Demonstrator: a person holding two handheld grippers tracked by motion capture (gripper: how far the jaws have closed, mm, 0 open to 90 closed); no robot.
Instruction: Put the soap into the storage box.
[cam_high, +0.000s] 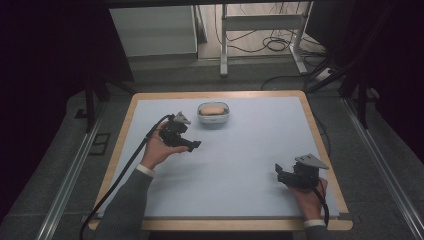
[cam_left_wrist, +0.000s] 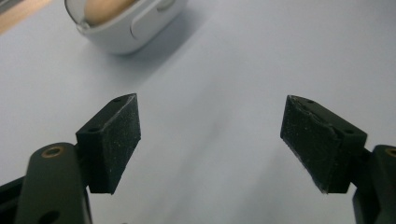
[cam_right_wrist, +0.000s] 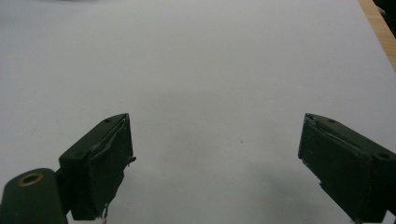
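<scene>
- Right tongs (cam_high: 286, 175) rest near the table's (cam_high: 240, 165) near right corner, jaws wide, holding nothing, well apart from the box.
- Left tongs (cam_high: 192, 145) are nearer: jaws wide, empty, open sheet ahead.
- Box (cam_high: 213, 112) with tan contents sits just beyond them toward the far edge, long axis crosswise.

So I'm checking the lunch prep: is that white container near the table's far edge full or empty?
Not empty: the white container holds a tan, bread-like thing, seen from above. How full, cannot tell.
</scene>
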